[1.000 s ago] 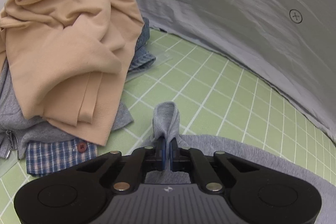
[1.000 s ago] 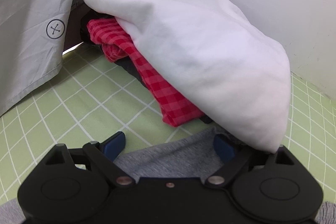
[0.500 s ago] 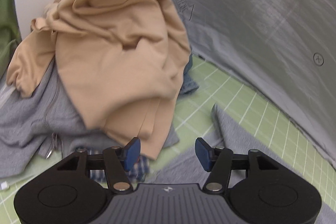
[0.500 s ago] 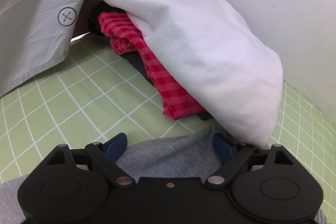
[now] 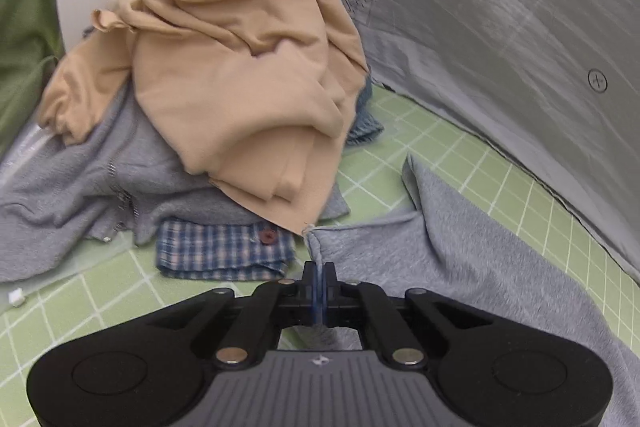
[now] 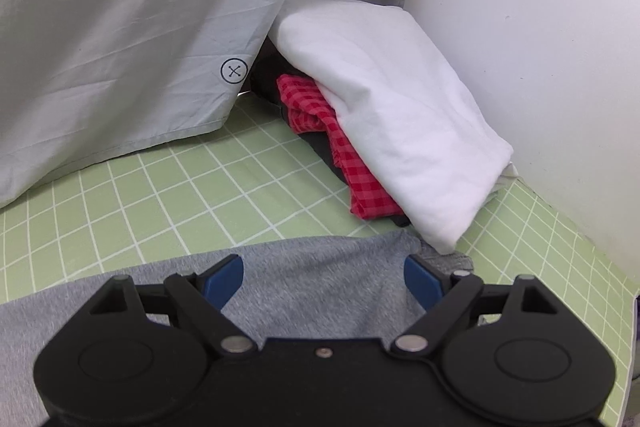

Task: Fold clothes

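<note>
Since half second ago, left tool (image 5: 319, 277) went from released to clenched on grey garment (image 5: 460, 259) edge, spread on bench (image 5: 472, 163). Right tool (image 6: 323, 277) released above it. Keep pinch firm; lift edge evenly.

clothes pile (image 5: 224, 99) left of spread garment (image 5: 460, 247), on mat (image 5: 480, 163)

Green grid mat (image 5: 448, 151) under grey garment (image 5: 480, 255), clothes pile (image 5: 224, 99), folded stack (image 6: 400, 131).

Green gridded mat (image 6: 208, 187), grey sheet (image 6: 132, 39), white wall (image 6: 540, 47).
</note>
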### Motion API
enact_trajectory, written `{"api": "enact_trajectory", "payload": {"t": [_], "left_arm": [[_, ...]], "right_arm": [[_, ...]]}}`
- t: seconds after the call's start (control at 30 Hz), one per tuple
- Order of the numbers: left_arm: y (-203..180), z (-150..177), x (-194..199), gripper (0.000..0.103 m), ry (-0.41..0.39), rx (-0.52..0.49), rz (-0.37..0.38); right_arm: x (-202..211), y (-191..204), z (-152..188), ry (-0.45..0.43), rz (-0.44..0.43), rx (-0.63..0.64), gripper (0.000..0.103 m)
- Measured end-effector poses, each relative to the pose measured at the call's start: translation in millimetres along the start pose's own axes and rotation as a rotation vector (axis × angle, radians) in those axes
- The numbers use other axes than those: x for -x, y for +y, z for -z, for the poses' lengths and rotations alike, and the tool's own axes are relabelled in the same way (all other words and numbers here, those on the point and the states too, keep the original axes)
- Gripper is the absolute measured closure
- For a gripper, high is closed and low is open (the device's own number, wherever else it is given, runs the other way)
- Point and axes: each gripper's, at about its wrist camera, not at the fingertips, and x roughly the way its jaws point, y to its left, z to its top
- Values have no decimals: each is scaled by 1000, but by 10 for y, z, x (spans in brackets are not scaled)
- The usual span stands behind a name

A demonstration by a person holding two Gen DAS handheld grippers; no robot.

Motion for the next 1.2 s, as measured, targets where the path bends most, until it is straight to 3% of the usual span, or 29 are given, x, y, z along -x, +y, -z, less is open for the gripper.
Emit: {"api": "enact_trajectory", "payload": {"t": [0.13,0.17,0.27,0.3,0.43,0.57,0.77,0.93,1.1,1.2], "left_arm": [[332,49,127,97,-4,94,-29],[398,75,109,92,24,115,-10],[446,90,201,51,59,138,30],[437,103,306,41,34,141,48],[390,105,681,29,19,137,145],[363,261,1143,17,26,81,210],[502,723,1699,13,64,28,263],[677,1111,1947,11,137,-13,252],[807,1392,2167,11,159,-46,234],[867,1526,2242,11,174,-31,227]], "right_arm": [[181,-147,135,22,-12,-14,15],[213,-177,170,31,-20,-16,15],[342,-275,297,60,-57,-24,15],[399,-321,336,63,-83,-35,15],[663,-591,549,62,-223,-103,11],[852,-909,842,62,-276,-150,2],[1067,-1360,1299,78,-320,-192,0],[1150,-1661,1664,117,-296,-194,0],[1097,-1821,1928,165,-238,-142,0],[1020,-1899,2040,206,-253,-129,0]]}}
